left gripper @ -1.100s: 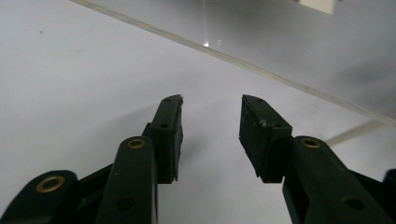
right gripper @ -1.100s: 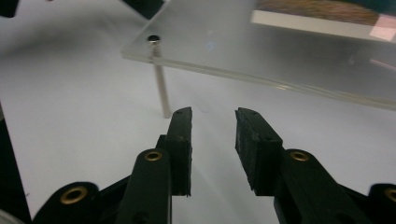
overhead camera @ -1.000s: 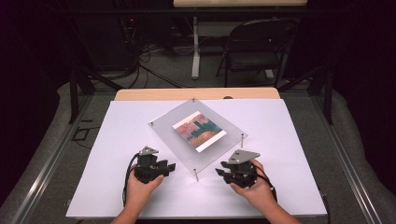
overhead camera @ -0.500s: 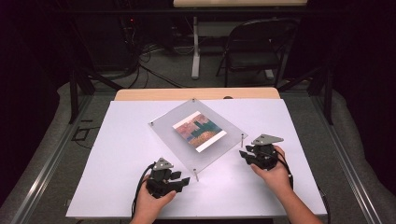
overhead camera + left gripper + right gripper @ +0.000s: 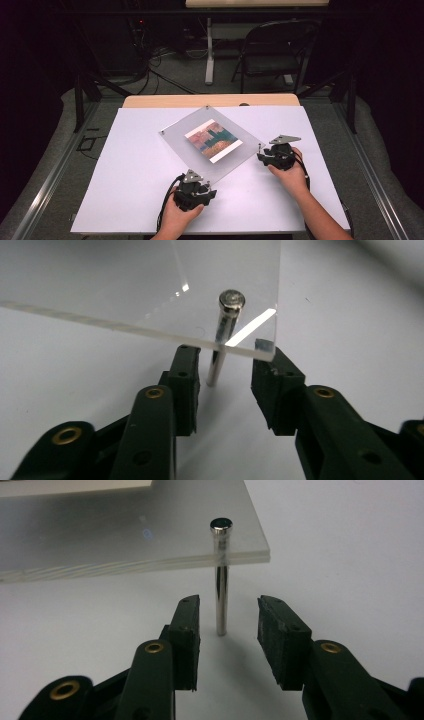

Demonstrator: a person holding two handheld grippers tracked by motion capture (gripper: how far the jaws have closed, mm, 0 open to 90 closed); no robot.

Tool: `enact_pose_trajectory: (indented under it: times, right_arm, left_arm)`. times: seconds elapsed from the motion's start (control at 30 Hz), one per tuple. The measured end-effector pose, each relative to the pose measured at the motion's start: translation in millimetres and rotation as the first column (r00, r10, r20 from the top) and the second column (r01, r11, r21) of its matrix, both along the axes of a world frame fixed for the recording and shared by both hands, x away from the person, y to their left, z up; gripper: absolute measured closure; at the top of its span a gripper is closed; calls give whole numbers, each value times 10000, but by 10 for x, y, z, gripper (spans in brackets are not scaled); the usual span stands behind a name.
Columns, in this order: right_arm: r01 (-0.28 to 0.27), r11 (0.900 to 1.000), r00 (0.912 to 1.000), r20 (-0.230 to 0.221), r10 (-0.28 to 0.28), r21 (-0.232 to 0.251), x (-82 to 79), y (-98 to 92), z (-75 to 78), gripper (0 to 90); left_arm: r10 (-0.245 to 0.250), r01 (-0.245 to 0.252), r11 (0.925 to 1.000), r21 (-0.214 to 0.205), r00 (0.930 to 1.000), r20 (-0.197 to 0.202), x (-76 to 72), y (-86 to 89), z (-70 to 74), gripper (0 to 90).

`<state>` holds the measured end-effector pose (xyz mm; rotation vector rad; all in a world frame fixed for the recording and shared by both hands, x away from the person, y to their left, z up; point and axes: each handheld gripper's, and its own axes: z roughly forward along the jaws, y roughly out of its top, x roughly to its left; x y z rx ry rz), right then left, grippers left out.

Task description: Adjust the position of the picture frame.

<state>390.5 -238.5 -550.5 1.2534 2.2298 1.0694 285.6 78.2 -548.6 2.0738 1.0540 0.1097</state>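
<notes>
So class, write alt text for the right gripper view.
The right gripper, jaws open, faces a thin metal standoff pin that props one corner of a clear acrylic panel above the white table. The pin stands just beyond the jaws, untouched.

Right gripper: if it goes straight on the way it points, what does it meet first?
Most likely the metal standoff pin at the acrylic frame's corner. The pin stands just ahead of the right gripper, between its open jaws; depth is hard to judge.
</notes>
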Motion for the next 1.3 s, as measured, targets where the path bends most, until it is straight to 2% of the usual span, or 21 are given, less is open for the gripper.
enact_pose_trajectory:
  times: [0.07, 0.27, 0.33, 0.37, 0.4, 0.43, 0.5, 0.6, 0.8, 0.97, 1.3]
  right_arm:
    - [-14, 10000, 10000, -4, 14, -50, 39, 29, -17, 616]
    - [-111, 9999, 9999, -2, 111, -42, 119, 100, -52, 685]
    - [-118, 9999, 9999, -51, 118, -70, 139, 120, -55, 718]
    - [-153, 9999, 9999, -34, 152, -43, 154, 135, -56, 767]
    - [-153, 9999, 9999, -34, 152, -43, 154, 135, -56, 767]
    - [-158, 9999, 9998, -124, 159, 53, 160, 151, -53, 807]
    - [-115, 9998, 9999, -51, 114, -148, 167, 164, -45, 846]
    - [-126, 9999, 9998, -177, 125, -80, 174, 157, -38, 849]
    - [-464, 9989, 9986, -253, 461, -120, 125, 168, 0, 857]
    - [-852, 9963, 9961, -251, 850, -66, 22, 178, 80, 857]
    - [-924, 9956, 9950, -358, 929, 137, -202, 201, 143, 858]
  left_arm:
    - [-1, 1, 9999, 102, 10000, -61, 25, -19, -10, 676]
    - [113, -113, 9999, 29, 9999, 44, 51, -61, -24, 776]
    - [87, -87, 9999, 79, 10000, 10, 60, -68, -16, 793]
    - [190, -190, 9997, 129, 9998, 67, 65, -71, -20, 816]
    - [190, -190, 9997, 129, 9998, 67, 65, -71, -20, 827]
    - [139, -140, 9998, 122, 9999, 36, 73, -63, -19, 835]
    - [87, -91, 9997, 242, 9998, 175, 68, -72, -18, 842]
    - [61, -66, 9996, 270, 9998, 205, 65, -73, -16, 848]
    - [-4, 3, 9997, 235, 10000, 49, 71, -3, 20, 850]
    - [122, -122, 9999, 70, 9999, -8, 67, 152, 94, 851]
    - [311, -310, 9995, 98, 9995, -22, 98, 329, 149, 852]
